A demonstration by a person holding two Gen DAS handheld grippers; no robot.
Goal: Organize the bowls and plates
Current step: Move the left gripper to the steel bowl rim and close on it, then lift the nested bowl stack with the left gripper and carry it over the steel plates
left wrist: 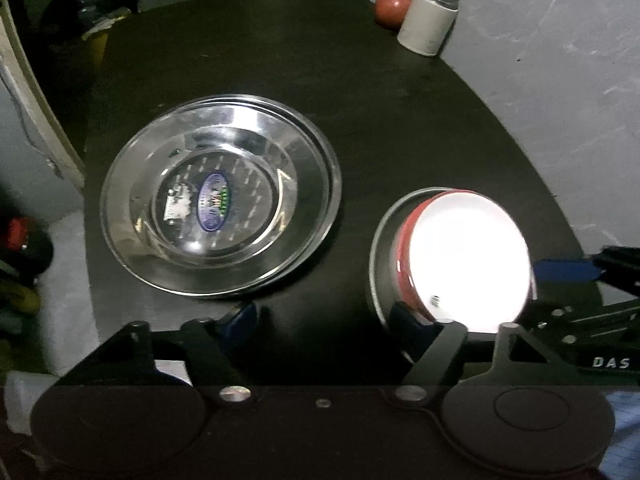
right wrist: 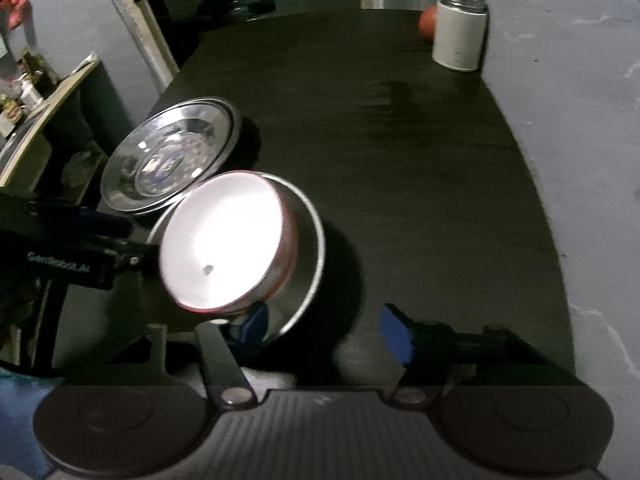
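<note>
A red bowl [left wrist: 404, 236] with a bright white inside [right wrist: 224, 240] leans tilted in a steel bowl [right wrist: 314, 248], near the front of the dark table [left wrist: 400, 120]. Left of it lies a stack of steel plates [left wrist: 220, 208], also seen in the right wrist view [right wrist: 168, 160]. My left gripper [left wrist: 322, 316] is open, its right pad [left wrist: 404, 316] by the steel bowl's near rim. My right gripper [right wrist: 324, 330] is open too, its left pad [right wrist: 252, 324] at the steel bowl's rim, just under the red bowl's edge. Neither gripper holds anything.
A white canister [left wrist: 428, 20] with a metal neck and a red ball [left wrist: 392, 8] stand at the table's far right corner. Grey floor [left wrist: 560, 80] lies right of the table. Cluttered shelves [right wrist: 24, 92] stand to the left.
</note>
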